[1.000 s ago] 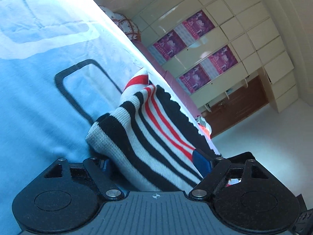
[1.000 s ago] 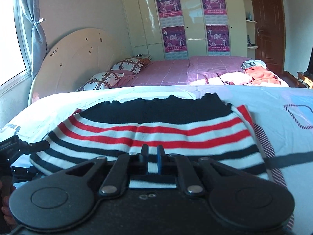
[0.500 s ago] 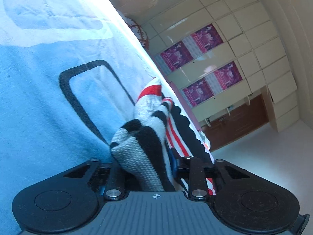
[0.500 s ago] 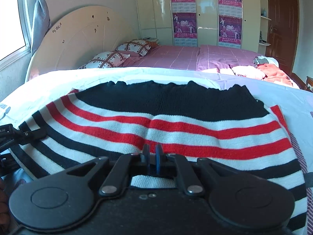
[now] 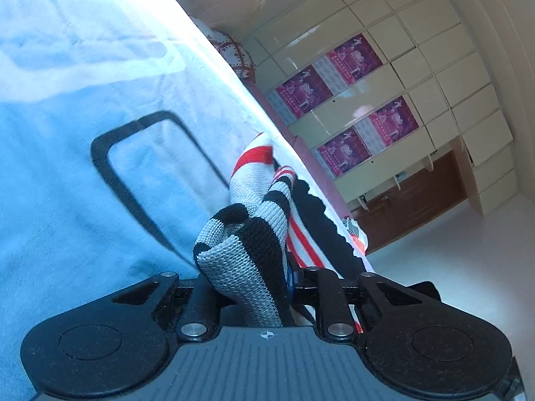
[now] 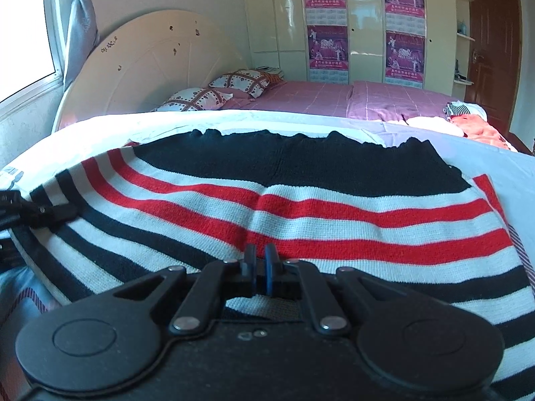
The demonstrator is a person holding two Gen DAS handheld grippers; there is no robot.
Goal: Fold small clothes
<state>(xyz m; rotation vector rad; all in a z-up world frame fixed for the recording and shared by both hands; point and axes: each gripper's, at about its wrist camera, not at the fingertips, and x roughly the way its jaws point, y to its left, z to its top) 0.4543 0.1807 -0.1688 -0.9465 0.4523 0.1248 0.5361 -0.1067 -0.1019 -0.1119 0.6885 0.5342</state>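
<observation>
**Both grippers pinching the striped sweater on the bed**

We see the striped knit sweater (image 6: 301, 207) spread across a pale blue bed sheet (image 5: 67, 200), black band at its far edge, red and white stripes in the middle, black and white stripes nearest the right wrist camera.

Left gripper (image 5: 249, 284): fingers clamped on a bunched fold of the sweater (image 5: 247, 254). The grey-white and black knit stands up between the two fingers and rises above them as a thick wad. In the right wrist view this same gripper (image 6: 36, 214) shows at the left edge, gripping the sweater's left side.

Right gripper (image 6: 259, 267): fingers drawn nearly together at the sweater's near edge, a thin slit between them. Knit shows both just beyond the tips and beneath them, so we take it as pinching the near hem, though the fabric inside the slit is not clearly visible.

The sheet carries a printed black rounded rectangle (image 5: 140, 180), just left of the bunched fold.

Containers: a wall of cream wardrobe cupboards (image 6: 364, 16) at the far side, doors closed, contents hidden, with magenta posters (image 6: 322, 46) on them. A second bed with a purple cover (image 6: 334, 97) holds patterned pillows (image 6: 240, 80) and a small heap of clothes (image 6: 468, 120) at its right end.
</observation>
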